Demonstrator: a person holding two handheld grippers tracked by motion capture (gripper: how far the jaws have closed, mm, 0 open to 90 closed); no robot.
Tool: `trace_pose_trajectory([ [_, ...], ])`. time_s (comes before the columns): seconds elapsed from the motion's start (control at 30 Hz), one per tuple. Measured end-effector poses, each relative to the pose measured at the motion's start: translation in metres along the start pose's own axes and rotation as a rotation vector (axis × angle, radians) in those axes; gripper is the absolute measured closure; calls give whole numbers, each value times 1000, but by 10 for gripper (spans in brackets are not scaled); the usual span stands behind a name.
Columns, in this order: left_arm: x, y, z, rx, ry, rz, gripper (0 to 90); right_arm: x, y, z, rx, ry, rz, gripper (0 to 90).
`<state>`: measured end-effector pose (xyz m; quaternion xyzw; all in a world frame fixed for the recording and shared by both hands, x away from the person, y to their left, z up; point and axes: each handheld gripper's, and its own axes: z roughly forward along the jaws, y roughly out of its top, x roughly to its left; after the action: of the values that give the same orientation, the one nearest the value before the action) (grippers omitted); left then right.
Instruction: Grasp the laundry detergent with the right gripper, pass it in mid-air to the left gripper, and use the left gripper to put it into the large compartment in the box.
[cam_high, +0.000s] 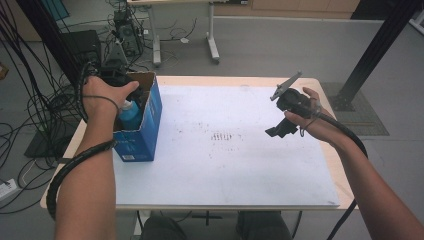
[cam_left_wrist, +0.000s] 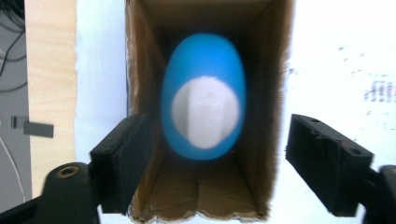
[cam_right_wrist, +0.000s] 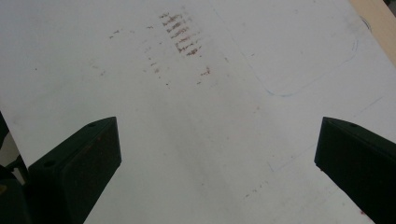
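Two black jaws of the right gripper (cam_right_wrist: 217, 163) rise from the bottom corners of the right gripper view, standing wide apart with nothing between them. Below them lies a white sheet (cam_right_wrist: 224, 140) that covers the table. A cluster of short reddish-brown marks (cam_right_wrist: 182, 39) sits near the top, left of centre, with a few stray specks scattered around it. A faint blue pencil line (cam_right_wrist: 289, 91) traces a rounded corner at the upper right. At the top right edge, a strip of pale wooden tabletop (cam_right_wrist: 380, 21) shows beyond the sheet. At the far left edge a sliver of dark shape edges in beside the left-hand jaw, too little to identify.
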<state>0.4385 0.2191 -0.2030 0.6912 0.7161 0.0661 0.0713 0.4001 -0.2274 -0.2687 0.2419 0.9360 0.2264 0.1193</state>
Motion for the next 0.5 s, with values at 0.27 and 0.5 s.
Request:
trace_pose_trajectory([
  [0.27,-30,11,-21,-67,-35,69,123,-1,0,-8,2,-14,10,4],
  [0.5,-67,27,-17,-96,-70,139,78,-6,-1,-10,14,-19,3,4],
])
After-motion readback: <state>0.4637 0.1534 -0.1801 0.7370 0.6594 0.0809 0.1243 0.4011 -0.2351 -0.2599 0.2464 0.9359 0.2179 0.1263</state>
